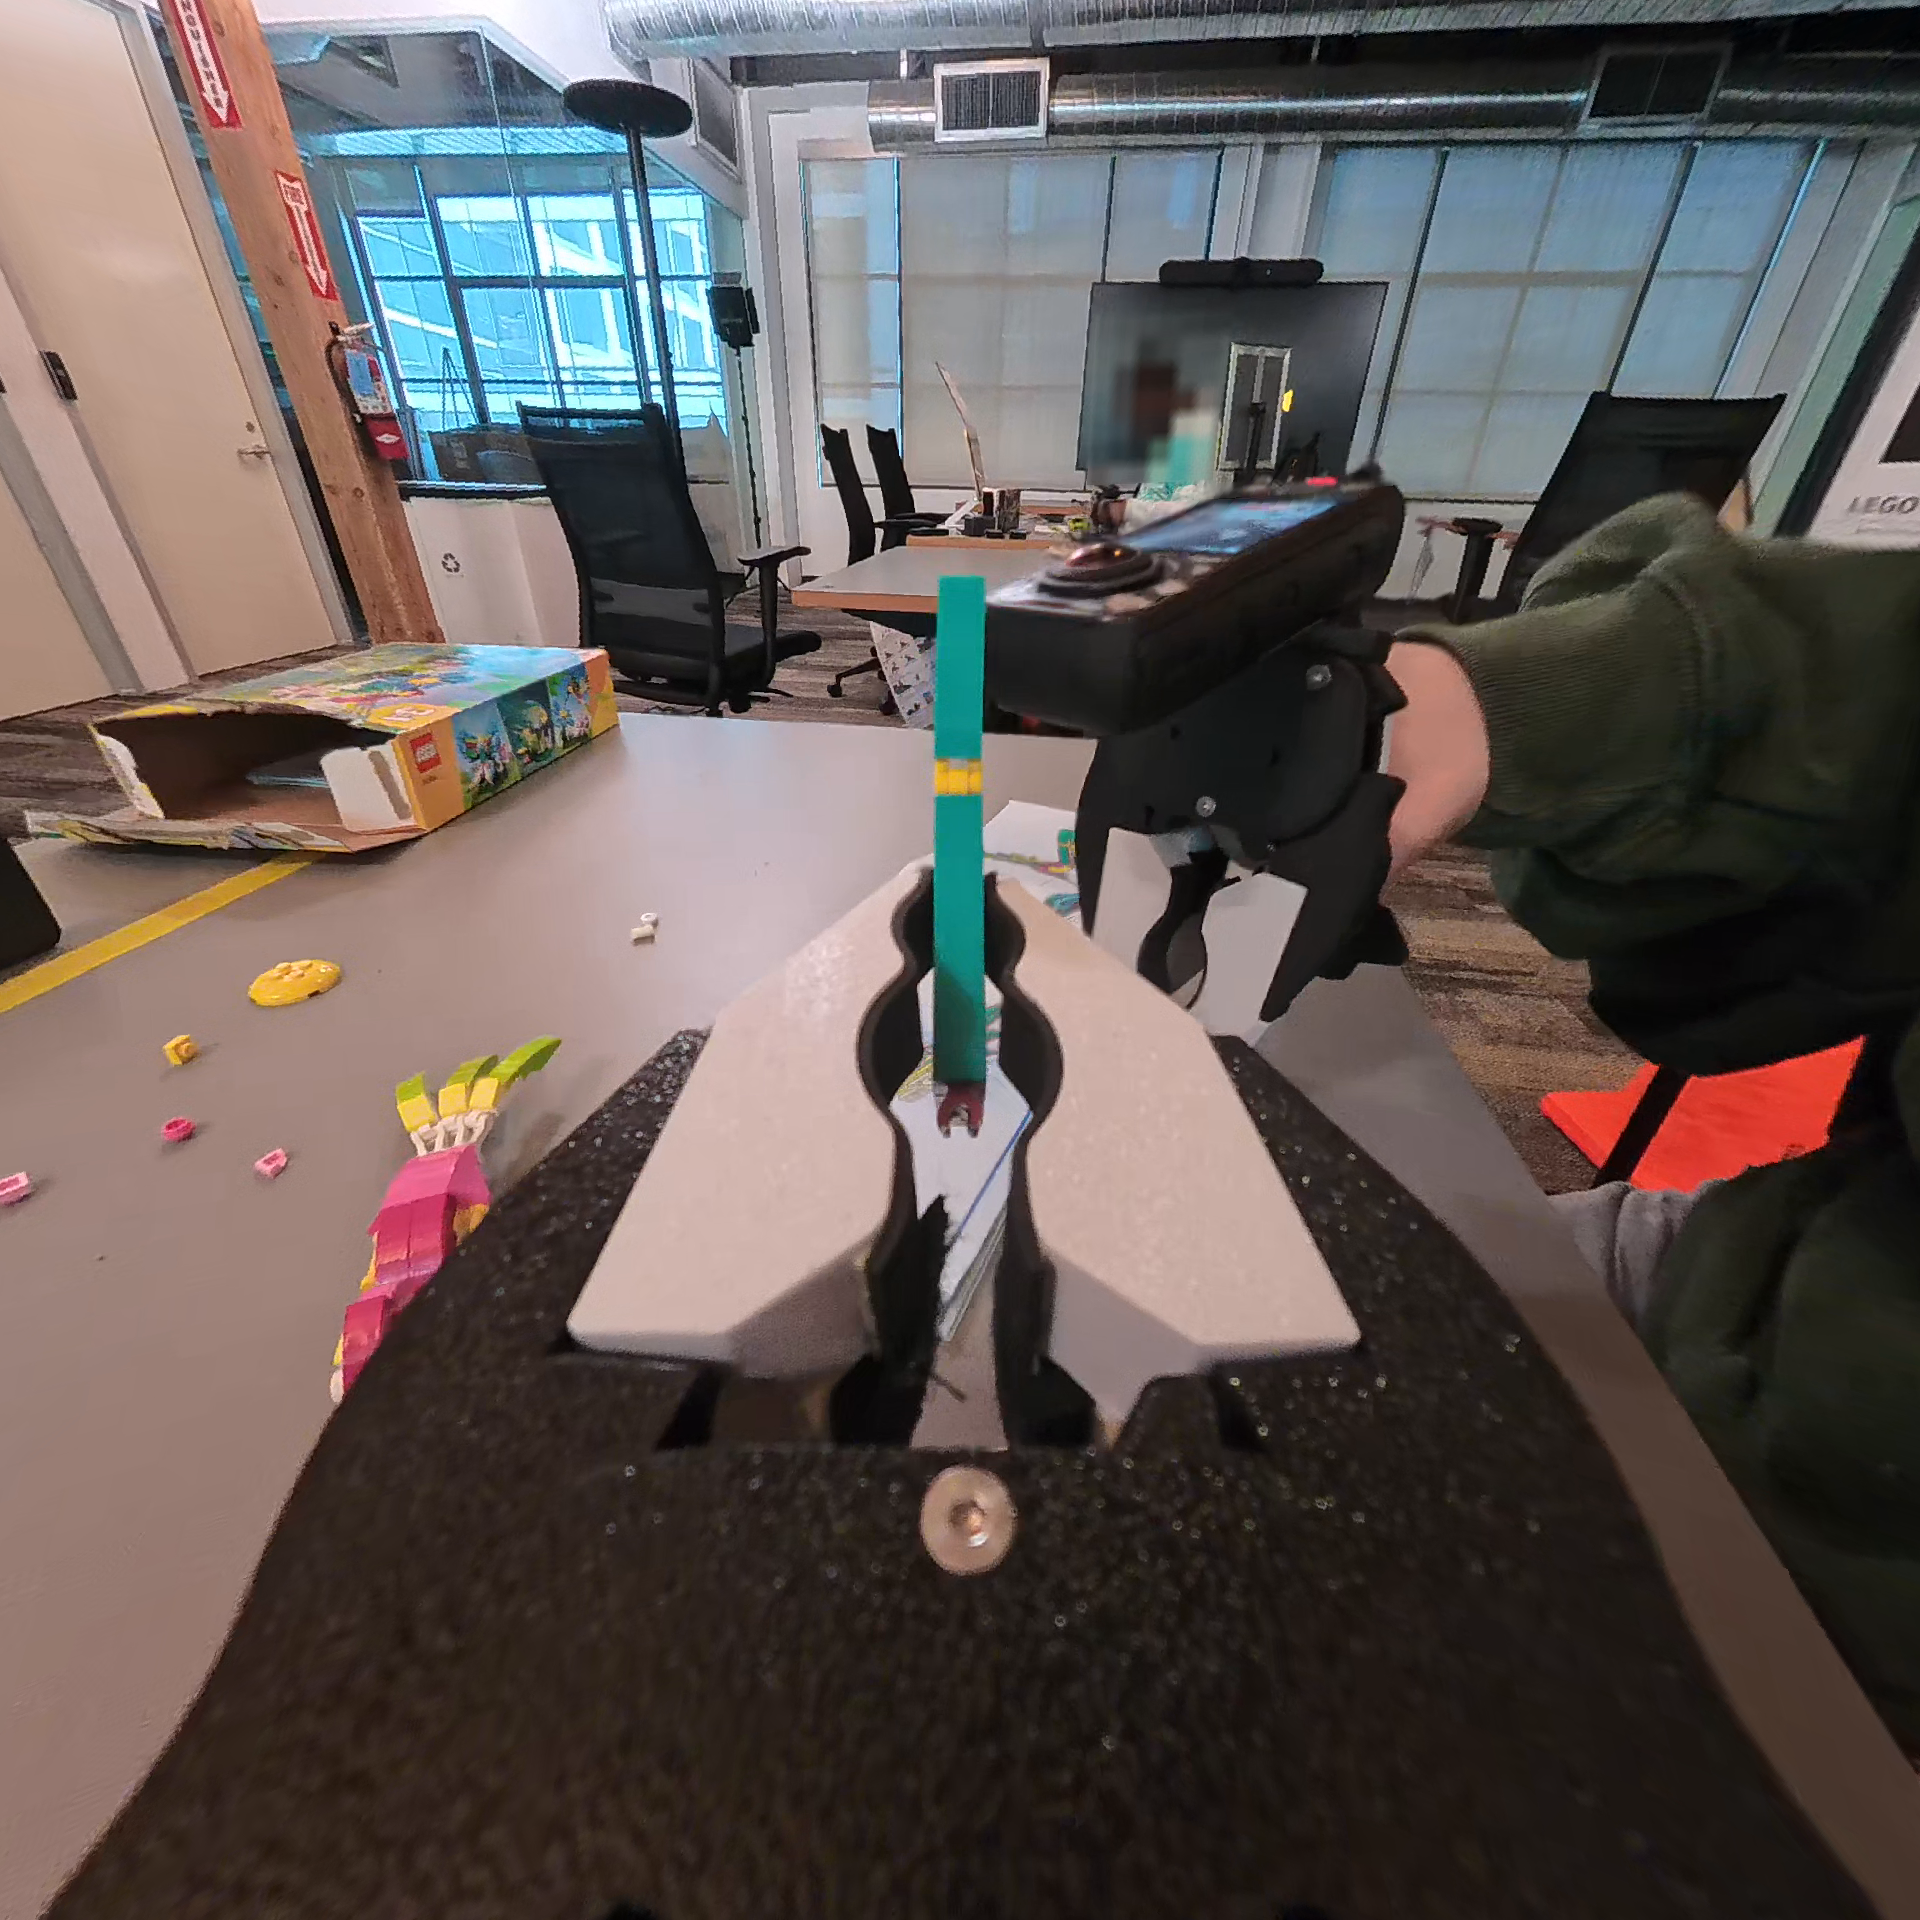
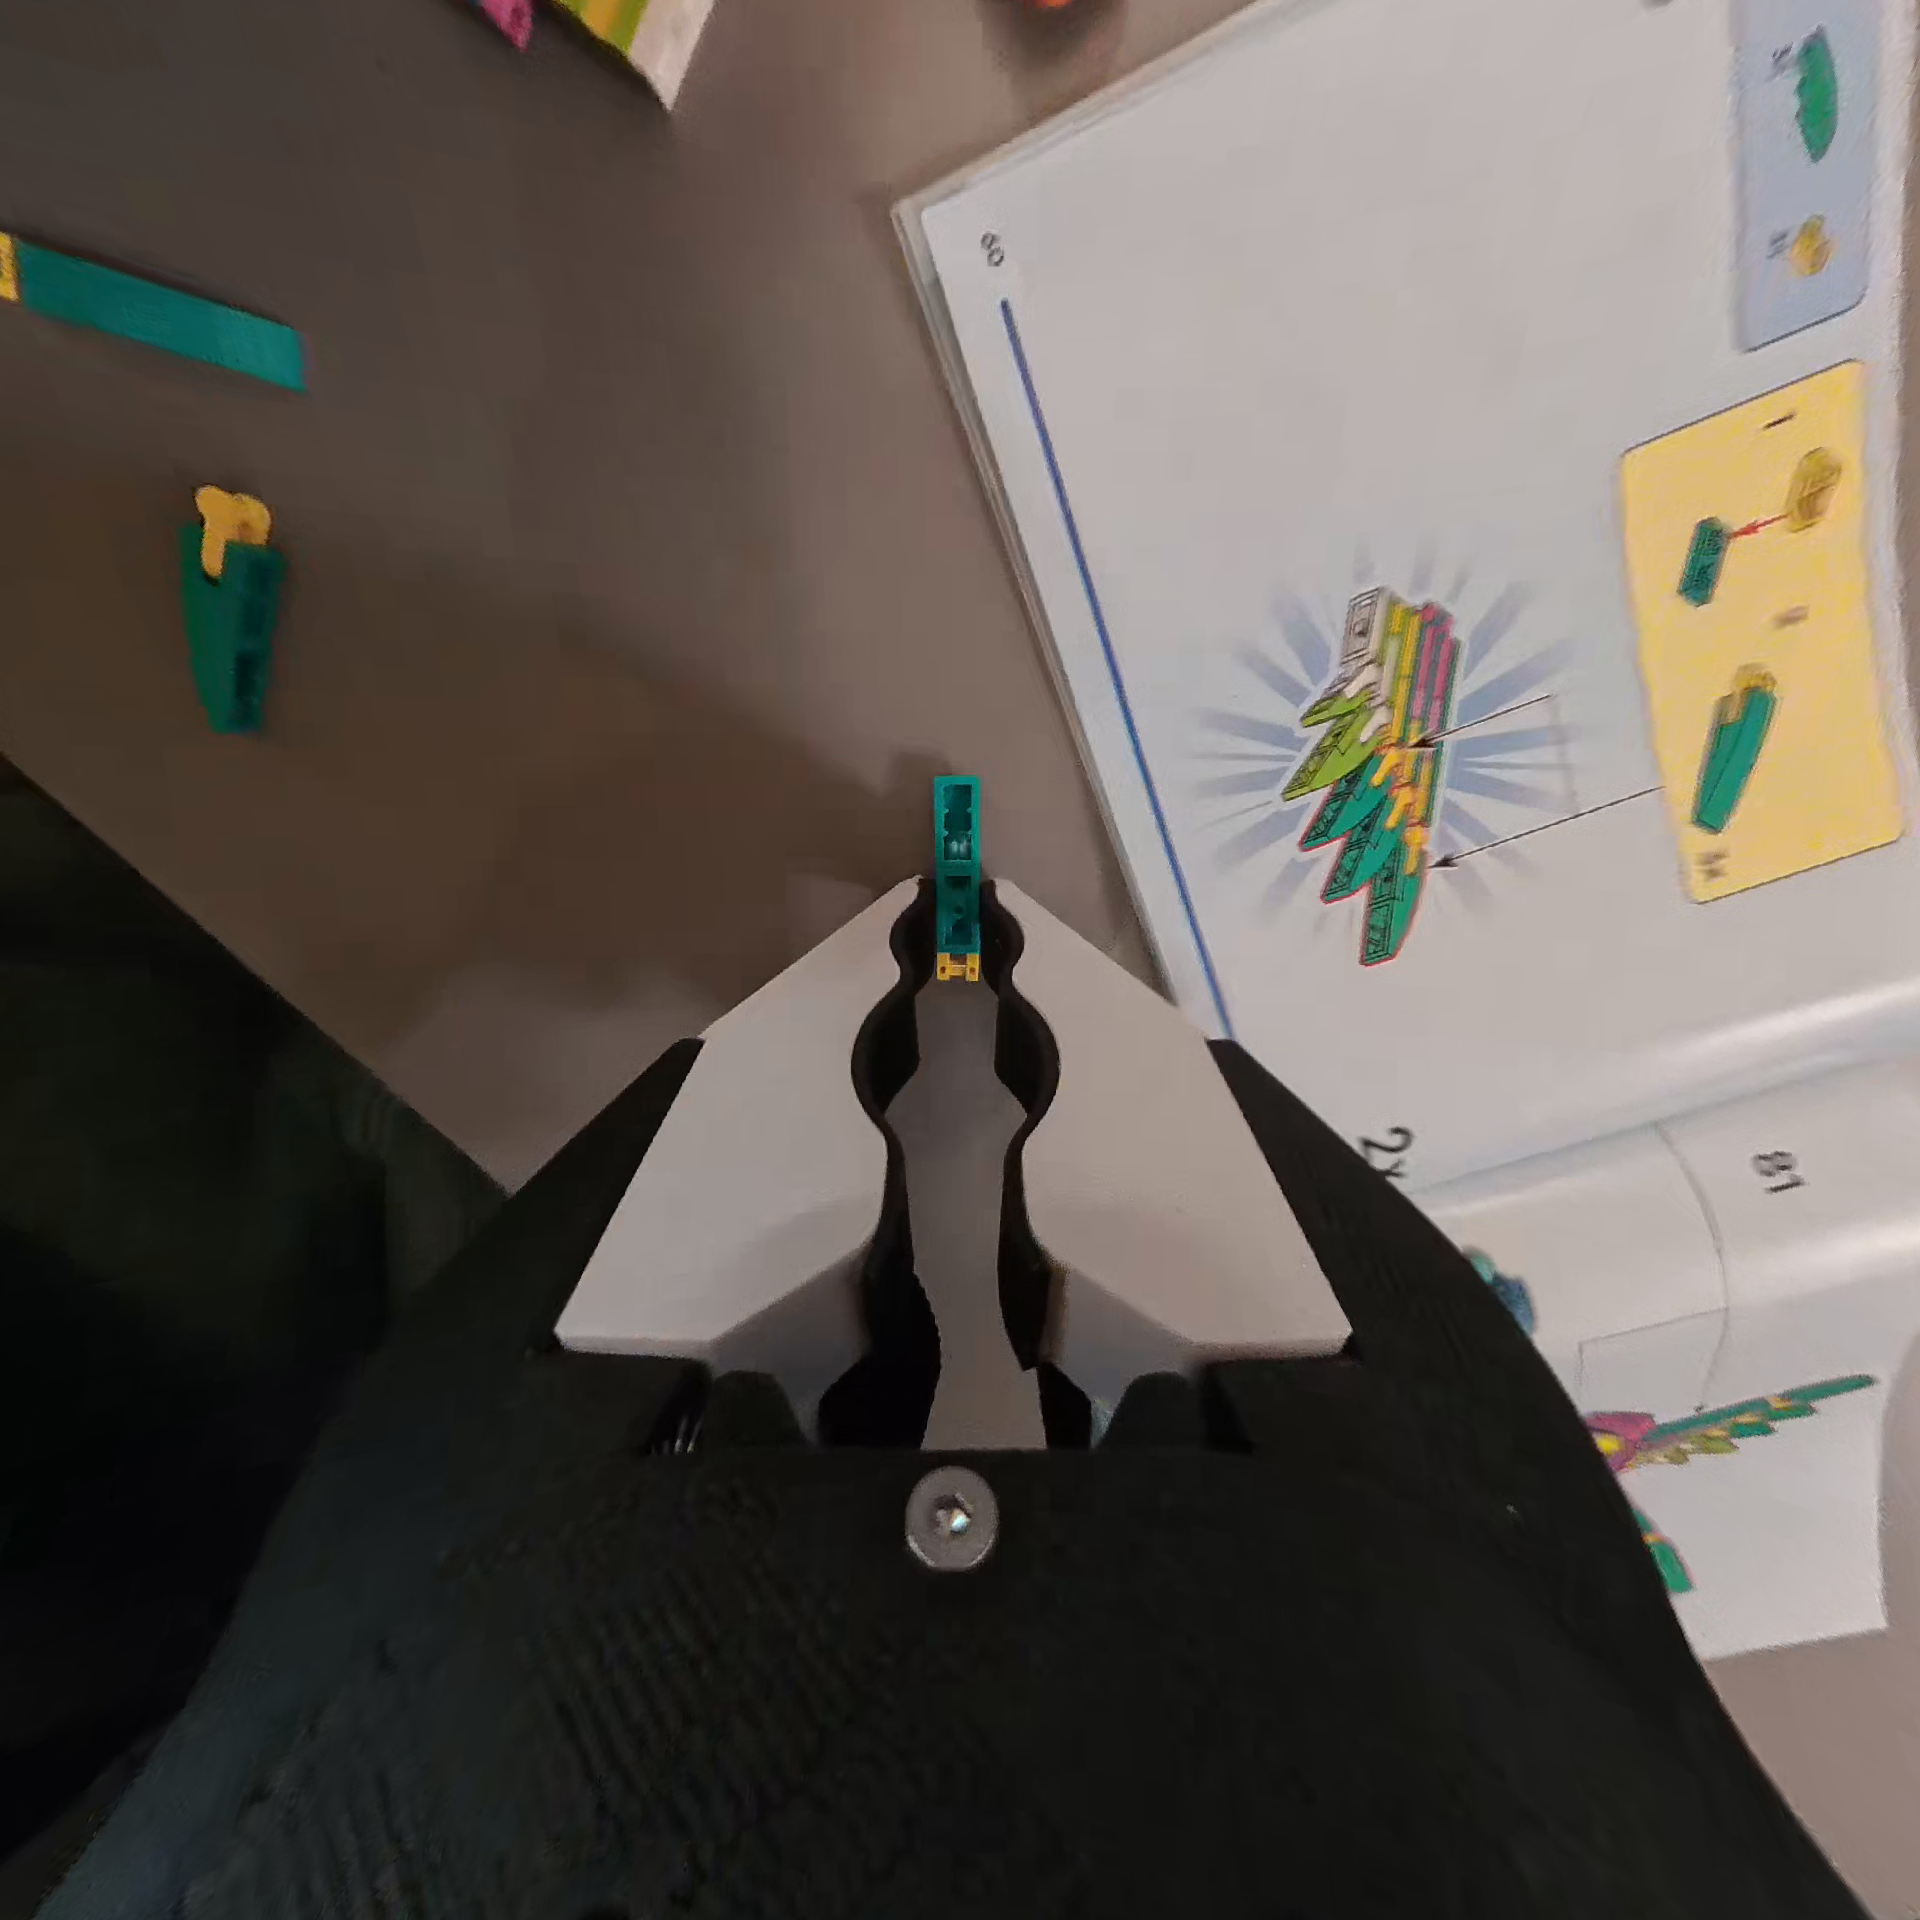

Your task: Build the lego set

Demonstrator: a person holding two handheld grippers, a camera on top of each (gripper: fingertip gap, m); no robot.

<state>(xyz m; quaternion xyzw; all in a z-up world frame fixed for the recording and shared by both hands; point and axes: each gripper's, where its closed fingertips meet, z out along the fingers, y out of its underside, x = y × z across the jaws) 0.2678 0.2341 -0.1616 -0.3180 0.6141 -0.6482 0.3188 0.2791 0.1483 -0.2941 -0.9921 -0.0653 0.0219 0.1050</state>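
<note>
In the left wrist view, the left gripper (image 1: 961, 935) is pinching one long teal lego strip with a yellow band (image 1: 958, 831) between its jaws, and the strip is standing up from them. On the grey desk (image 1: 623, 831) to the left are lying one pink and green feathered lego wing (image 1: 436, 1174), one round yellow lego dish (image 1: 295, 982), three small pink lego bits (image 1: 177, 1130) and one torn colourful lego box (image 1: 353, 743). The right gripper (image 1: 1236, 862) is showing here too, held by a hand in a dark green sleeve (image 1: 1662, 727).

In the right wrist view, the right gripper (image 2: 956, 904) is pinching one small teal lego piece with a yellow end (image 2: 956, 883) at its jaw tips. Only this view is showing the open white instruction booklet (image 2: 1351, 416), a teal and yellow lego wedge (image 2: 234, 613) and another teal strip (image 2: 156, 317).
</note>
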